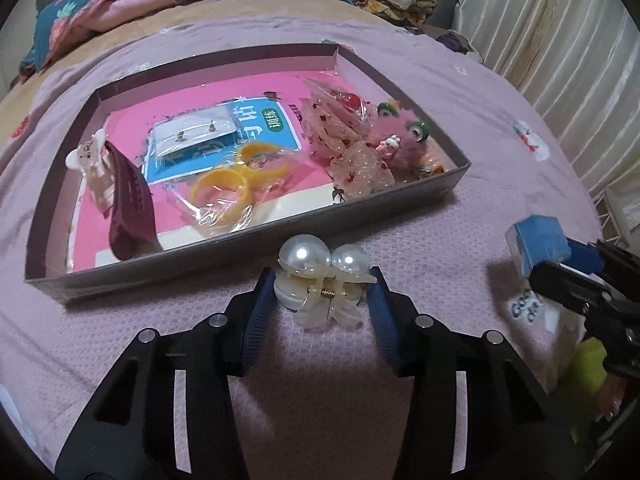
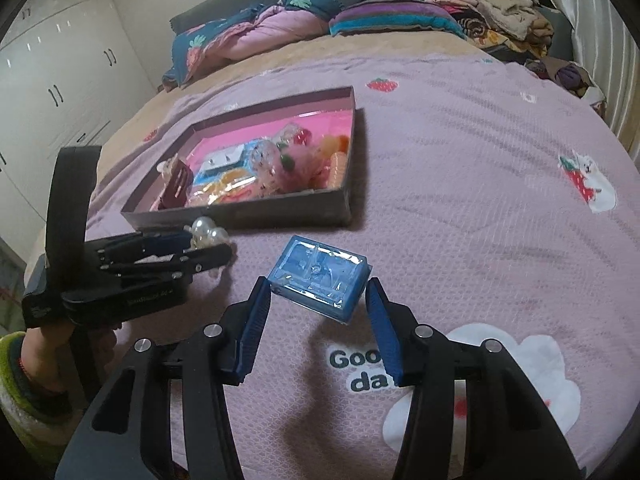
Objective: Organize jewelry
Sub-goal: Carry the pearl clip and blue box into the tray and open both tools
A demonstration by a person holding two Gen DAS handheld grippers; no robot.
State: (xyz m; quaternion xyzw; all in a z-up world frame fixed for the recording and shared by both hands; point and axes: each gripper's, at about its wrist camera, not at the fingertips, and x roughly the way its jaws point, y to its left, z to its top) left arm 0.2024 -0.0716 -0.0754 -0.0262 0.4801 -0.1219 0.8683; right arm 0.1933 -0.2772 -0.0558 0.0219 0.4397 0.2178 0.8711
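A shallow grey box (image 1: 256,236) with a pink floor lies on the lilac bedspread and holds several hair clips and jewelry packets. My left gripper (image 1: 322,288) is shut on a pearl hair claw (image 1: 320,276), held just in front of the box's near wall; it also shows in the right wrist view (image 2: 208,232). My right gripper (image 2: 318,292) is shut on a small blue clear-lidded jewelry box (image 2: 318,278), held above the bedspread to the right of the left gripper; the blue box also shows in the left wrist view (image 1: 538,246).
In the box lie a maroon claw clip (image 1: 130,204), yellow rings in plastic (image 1: 228,192), a blue earring card (image 1: 200,136) and pink fluffy clips (image 1: 396,140). Pillows and folded clothes (image 2: 480,12) lie at the bed's far end. A white wardrobe (image 2: 56,64) stands left.
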